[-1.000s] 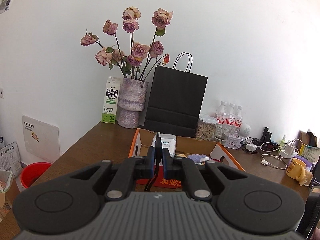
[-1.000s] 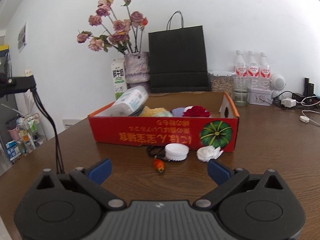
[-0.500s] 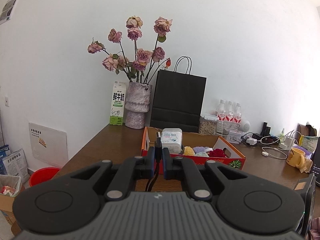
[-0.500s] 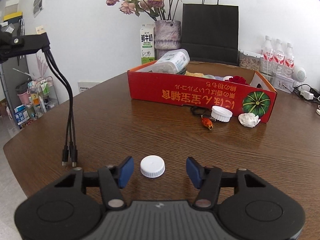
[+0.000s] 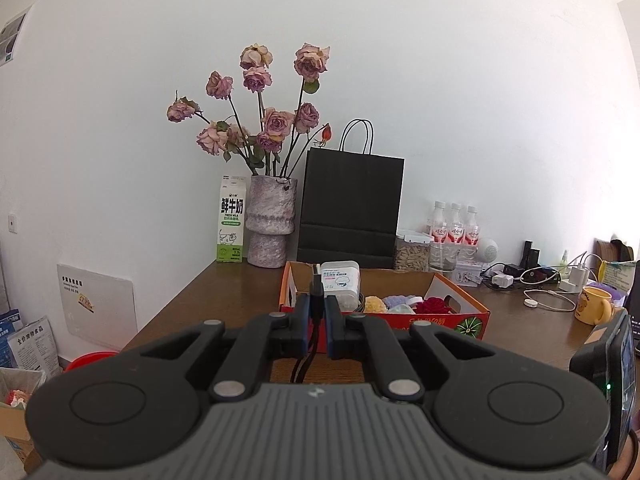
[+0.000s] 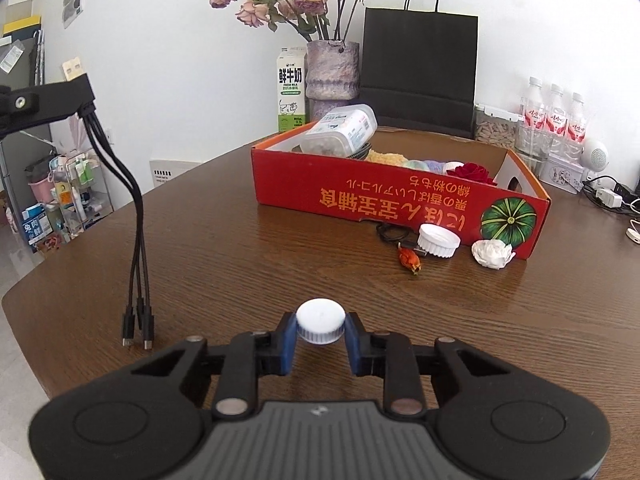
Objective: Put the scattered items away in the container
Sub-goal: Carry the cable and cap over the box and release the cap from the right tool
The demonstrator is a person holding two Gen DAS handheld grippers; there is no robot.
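White wall and a brown wooden table (image 5: 208,292) fill the left wrist view. Your left gripper (image 5: 316,322) is closed on a black multi-head charging cable (image 5: 317,286), held well above the table, short of the red cardboard box (image 5: 460,316). That box already holds a clear plastic container (image 5: 340,280), some soft yarn balls and a red fabric rose (image 5: 434,305). Half a second ago the box looked nearer.

From the right wrist view, your right gripper (image 6: 321,338) now pinches a round white bottle cap (image 6: 321,326) that lay free between open jaws before. Left outside, just beside the box: a wider white ribbed lid (image 6: 439,241), a white fabric flower (image 6: 493,253), a small orange trinket (image 6: 410,260).
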